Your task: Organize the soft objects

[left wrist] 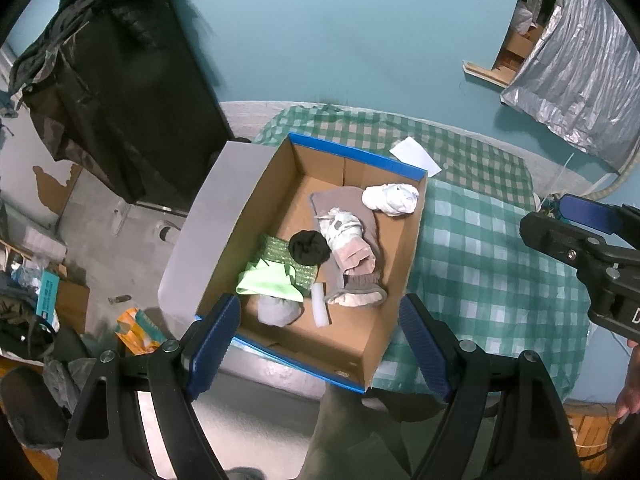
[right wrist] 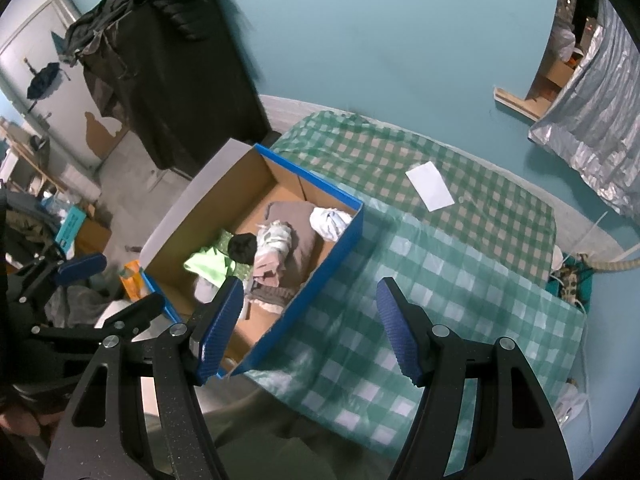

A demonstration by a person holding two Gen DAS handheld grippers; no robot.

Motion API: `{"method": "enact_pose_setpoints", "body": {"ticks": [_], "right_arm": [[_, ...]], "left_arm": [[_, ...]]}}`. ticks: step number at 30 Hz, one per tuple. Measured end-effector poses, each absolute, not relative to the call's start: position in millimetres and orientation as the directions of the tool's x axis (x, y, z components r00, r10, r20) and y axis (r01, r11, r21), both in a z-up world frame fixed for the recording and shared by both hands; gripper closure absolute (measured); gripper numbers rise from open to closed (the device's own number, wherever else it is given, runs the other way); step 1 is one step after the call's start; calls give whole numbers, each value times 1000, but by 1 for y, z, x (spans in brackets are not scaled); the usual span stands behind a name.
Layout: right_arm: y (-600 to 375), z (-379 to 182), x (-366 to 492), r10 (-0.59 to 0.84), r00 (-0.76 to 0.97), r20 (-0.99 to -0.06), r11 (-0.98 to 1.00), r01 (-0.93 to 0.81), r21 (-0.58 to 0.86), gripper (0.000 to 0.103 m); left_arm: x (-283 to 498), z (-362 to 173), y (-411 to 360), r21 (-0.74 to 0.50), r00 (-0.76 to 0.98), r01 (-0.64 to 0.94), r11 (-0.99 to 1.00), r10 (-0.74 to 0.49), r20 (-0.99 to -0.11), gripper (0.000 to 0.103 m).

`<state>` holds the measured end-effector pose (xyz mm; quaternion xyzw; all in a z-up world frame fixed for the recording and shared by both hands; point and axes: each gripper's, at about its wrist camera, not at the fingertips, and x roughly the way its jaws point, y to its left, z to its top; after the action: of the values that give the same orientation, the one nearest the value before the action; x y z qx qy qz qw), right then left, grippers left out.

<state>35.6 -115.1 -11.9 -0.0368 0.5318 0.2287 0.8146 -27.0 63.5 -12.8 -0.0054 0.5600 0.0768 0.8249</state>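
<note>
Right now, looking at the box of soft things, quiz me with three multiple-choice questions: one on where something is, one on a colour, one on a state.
1. Where does the white paper sheet lie?
A. in the cardboard box
B. on the checked cloth beyond the box
C. on the floor

2. What colour is the balled sock mid-box?
A. black
B. red
C. yellow

3. How are the left gripper fingers?
A. shut on a sock
B. shut on the box wall
C. open, holding nothing

Answers: B, it lies on the cloth past the blue rim; A, a dark ball beside the green cloth; C, both pads stand apart above the box.
</note>
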Motion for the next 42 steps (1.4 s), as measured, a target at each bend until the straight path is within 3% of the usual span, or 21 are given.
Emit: {"method": "enact_pose_setpoints", "body": {"ticks": [38,40,42], "right_arm": [[-113,-14,43,350,314,-883,872,-454,184,34],[-113,-14,42,350,315,-882,872,-454,184,34],[-113,-14,43,349,313,-883,872,-453,184,34]], "left_arm": [[-25,-15,58,76,342,-193,978,140,-929,20],[-26,-14,56,80,344,-193,978,143,-928,13],[-26,-14,56,88,344,-193,977,151,-927,12]]}}
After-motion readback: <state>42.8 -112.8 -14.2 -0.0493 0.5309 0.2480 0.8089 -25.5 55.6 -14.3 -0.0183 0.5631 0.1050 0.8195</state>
